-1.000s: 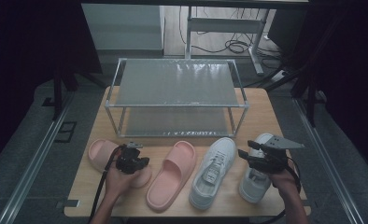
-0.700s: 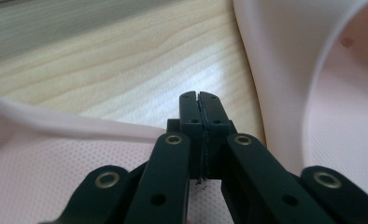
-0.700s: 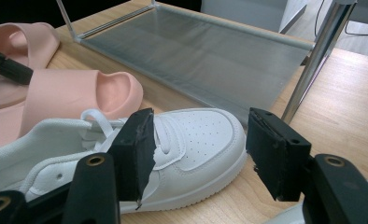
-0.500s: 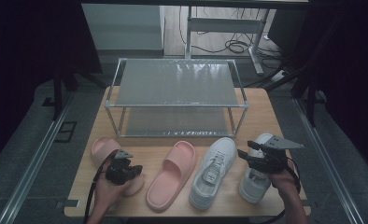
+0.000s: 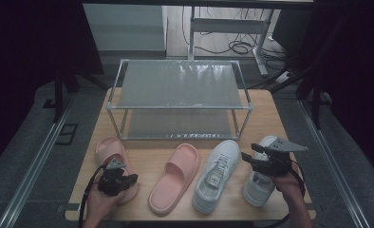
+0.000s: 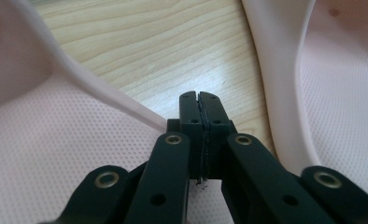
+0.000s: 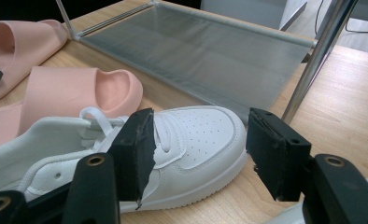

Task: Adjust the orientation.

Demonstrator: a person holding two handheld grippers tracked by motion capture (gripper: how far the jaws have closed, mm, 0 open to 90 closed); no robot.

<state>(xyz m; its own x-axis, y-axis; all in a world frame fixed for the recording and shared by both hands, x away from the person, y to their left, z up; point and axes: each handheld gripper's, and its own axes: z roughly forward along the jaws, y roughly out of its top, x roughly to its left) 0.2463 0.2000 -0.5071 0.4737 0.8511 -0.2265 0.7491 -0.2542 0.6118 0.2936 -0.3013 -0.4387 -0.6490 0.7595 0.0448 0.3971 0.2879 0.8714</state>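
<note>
Two pink slippers and two white sneakers lie in a row on the wooden table. My left gripper is shut with nothing between its pads, low over the heel of the left pink slipper. The other pink slipper lies just to its right. My right gripper stands open above the right white sneaker. Its jaws point toward the toe of the left white sneaker and touch nothing.
A two-tier metal shoe rack stands at the back of the table, both shelves bare. Its chrome post rises close to the right gripper's far side. Dark floor and cables lie beyond the table.
My left gripper has drawn back toward the table's near left edge, along the left slipper to its heel, jaws staying shut. The right gripper and all the shoes have kept still.
</note>
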